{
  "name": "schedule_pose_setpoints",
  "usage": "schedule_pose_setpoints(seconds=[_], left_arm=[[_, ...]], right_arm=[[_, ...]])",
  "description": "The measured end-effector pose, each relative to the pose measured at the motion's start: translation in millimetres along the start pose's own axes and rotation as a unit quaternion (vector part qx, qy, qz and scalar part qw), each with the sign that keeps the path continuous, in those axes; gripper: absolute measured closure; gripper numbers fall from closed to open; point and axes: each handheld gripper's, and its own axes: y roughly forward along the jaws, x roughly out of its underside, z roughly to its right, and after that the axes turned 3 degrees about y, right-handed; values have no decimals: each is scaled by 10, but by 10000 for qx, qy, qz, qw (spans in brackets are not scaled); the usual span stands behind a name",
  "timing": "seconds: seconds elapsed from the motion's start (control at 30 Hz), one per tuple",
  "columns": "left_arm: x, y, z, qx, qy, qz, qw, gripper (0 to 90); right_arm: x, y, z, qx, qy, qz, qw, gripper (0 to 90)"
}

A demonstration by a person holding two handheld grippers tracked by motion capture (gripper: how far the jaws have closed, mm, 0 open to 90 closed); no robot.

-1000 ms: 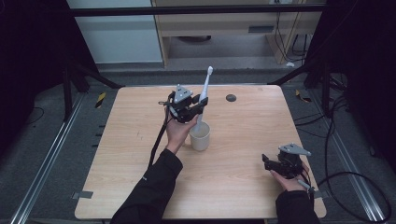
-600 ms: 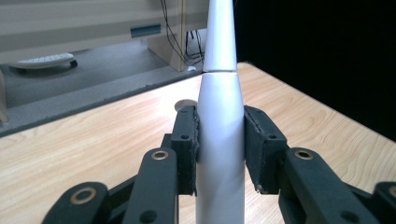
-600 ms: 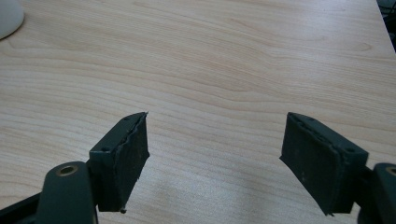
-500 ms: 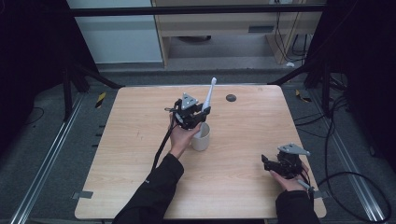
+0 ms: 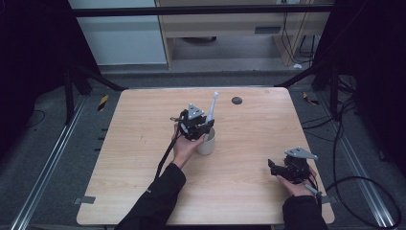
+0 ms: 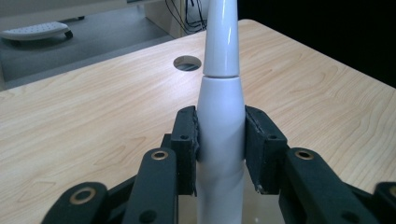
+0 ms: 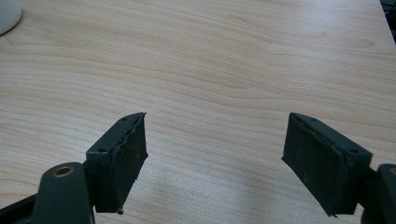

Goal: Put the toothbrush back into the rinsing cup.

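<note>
A white electric toothbrush (image 5: 212, 108) stands nearly upright over a white cup (image 5: 207, 142) in the middle of the table. My left gripper (image 5: 203, 128) is shut on the toothbrush's handle (image 6: 220, 135), just above the cup's mouth. Whether the handle's lower end is inside the cup I cannot tell. My right gripper (image 5: 272, 167) rests open near the table's right front, with only bare wood between its pads (image 7: 128, 156). The cup's edge (image 7: 8, 14) peeks into the top left corner of the right gripper view.
A round cable hole (image 5: 236, 100) sits in the light wooden table (image 5: 143, 143) near its far edge. Dark floor, rails and cables surround the table. A white footed base (image 6: 35, 30) lies on the floor beyond it.
My left gripper has carried the toothbrush to the right and down, from left of the cup to directly above it. The right gripper has stayed put.
</note>
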Motion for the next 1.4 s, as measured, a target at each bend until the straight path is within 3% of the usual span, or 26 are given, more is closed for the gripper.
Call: schedule_pose_setpoints(seconds=[0.37, 0.43, 0.57, 0.73, 0.77, 0.8, 1.07, 1.23, 1.4], left_arm=[[53, -37, -1, 177, 47, -99, 9998, 644], [39, -80, 0, 208, 75, -78, 9997, 583], [15, -215, -24, 248, 145, -86, 9996, 532], [59, -477, -79, 217, 220, -64, 9995, 480], [99, -596, -110, 204, 248, -79, 9995, 459], [99, -596, -110, 204, 248, -79, 9995, 449], [420, -982, -250, 32, 189, -203, 9996, 378], [709, -1165, -363, -209, 115, -437, 9988, 351], [898, -1266, -457, -334, 28, -589, 9977, 335]], right_arm=[[2, 0, -1, -12, 21, -13, 10000, 210], [3, -2, 1, -13, 2, -7, 10000, 208], [5, -3, 5, 0, 21, -17, 10000, 204], [7, -7, 11, 4, 37, -12, 10000, 201], [9, -9, 13, 3, 42, -19, 10000, 199], [9, -9, 13, 3, 42, -19, 10000, 199], [15, -9, 15, 35, 87, -82, 9999, 179], [20, -6, 15, 49, 68, -93, 9999, 173], [23, -10, 15, 47, 67, -93, 9999, 167]])
